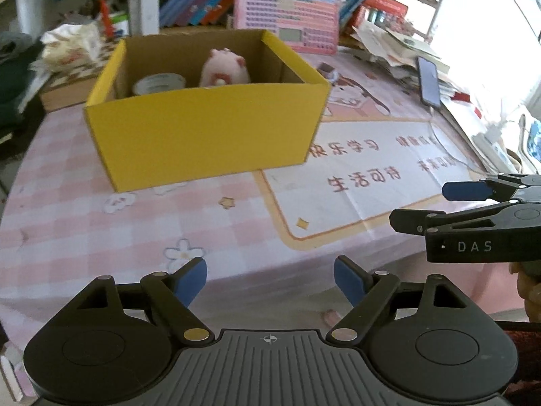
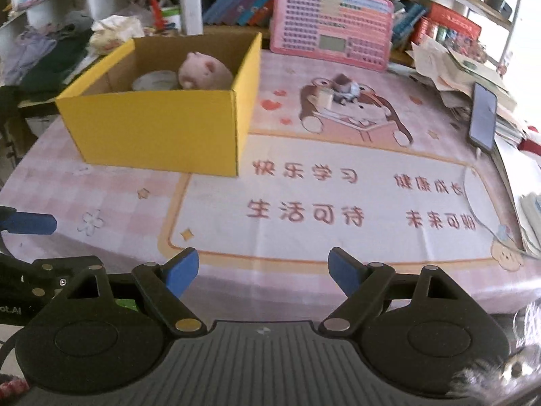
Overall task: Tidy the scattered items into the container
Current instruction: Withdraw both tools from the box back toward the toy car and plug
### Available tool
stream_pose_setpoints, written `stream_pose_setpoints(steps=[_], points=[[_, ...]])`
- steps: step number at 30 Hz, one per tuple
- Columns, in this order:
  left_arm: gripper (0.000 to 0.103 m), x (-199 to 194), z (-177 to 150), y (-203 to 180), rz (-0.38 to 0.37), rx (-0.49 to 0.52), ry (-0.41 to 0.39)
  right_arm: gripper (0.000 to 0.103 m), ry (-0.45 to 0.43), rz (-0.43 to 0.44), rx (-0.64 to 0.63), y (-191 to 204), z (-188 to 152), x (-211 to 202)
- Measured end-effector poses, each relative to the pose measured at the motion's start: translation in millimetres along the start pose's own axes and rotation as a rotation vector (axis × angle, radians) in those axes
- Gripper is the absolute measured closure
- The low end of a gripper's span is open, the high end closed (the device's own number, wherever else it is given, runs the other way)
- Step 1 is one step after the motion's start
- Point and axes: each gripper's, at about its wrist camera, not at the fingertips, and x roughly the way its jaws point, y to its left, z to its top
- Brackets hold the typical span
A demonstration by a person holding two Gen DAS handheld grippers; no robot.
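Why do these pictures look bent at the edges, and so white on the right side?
Left wrist view: the fisheye lens curves the table, daylight washes out the window, and the yellow box looks soft. Right wrist view: the same curving, milder glare at the upper right, and the shelves are slightly blurred.

The left gripper [image 1: 269, 280] has black linkage arms, blue pads on its fingertips [image 1: 192, 279], silver round pivot pins and a grey ribbed base bearing a small crosshair mark. The right gripper [image 2: 263, 275] is built the same way; seen from the left camera, its black side carries white letters "DAS" beside a small screw. Skin of a hand [image 1: 531, 296] shows beneath it.
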Motion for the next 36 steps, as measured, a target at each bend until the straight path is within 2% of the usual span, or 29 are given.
stream_pose_setpoints(steps=[8, 23, 31, 36], points=[[0.018, 13, 8, -26, -0.072, 0.062, 0.024, 0.017, 0.005, -0.039, 0.024, -18, -8, -5], [0.019, 53, 34, -70, -0.139, 0.081, 0.080, 0.017, 0.053, -0.068, 0.038, -69, -3, 12], [0.019, 84, 55, -100, -0.189, 0.095, 0.111, 0.017, 0.075, -0.070, 0.044, -106, 9, 28], [0.019, 108, 77, -128, -0.209, 0.146, 0.121, 0.017, 0.073, -0.083, 0.082, -140, 20, 40]])
